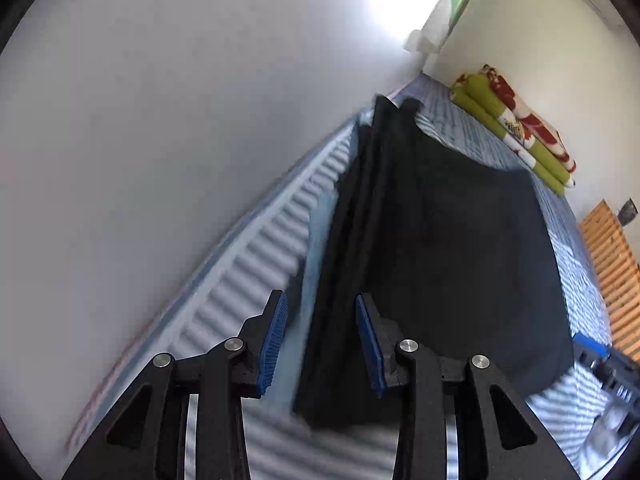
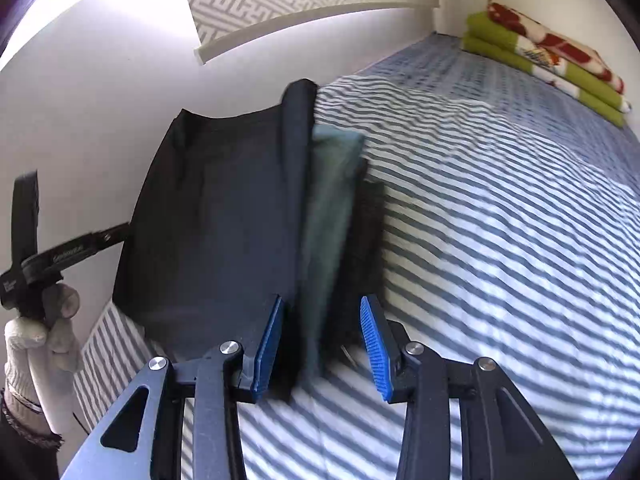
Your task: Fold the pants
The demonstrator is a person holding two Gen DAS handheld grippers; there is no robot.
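Dark pants [image 1: 440, 248] lie folded lengthwise on a blue-and-white striped bed, their stacked edges running away from me. My left gripper [image 1: 322, 342] is open, its blue pads on either side of the near end of the folded edge. In the right wrist view the same pants [image 2: 224, 224] show a grey-green inner layer [image 2: 332, 216] along the fold. My right gripper [image 2: 322, 342] is open too, straddling that layered edge at its near end. Neither gripper holds the cloth.
The striped bed cover [image 2: 500, 240] spreads wide to the right. A folded green, red and white blanket [image 2: 548, 64] lies against the far wall. A gloved hand [image 2: 48, 320] holding the other gripper shows at the left. Wooden slats [image 1: 612, 272] border the bed.
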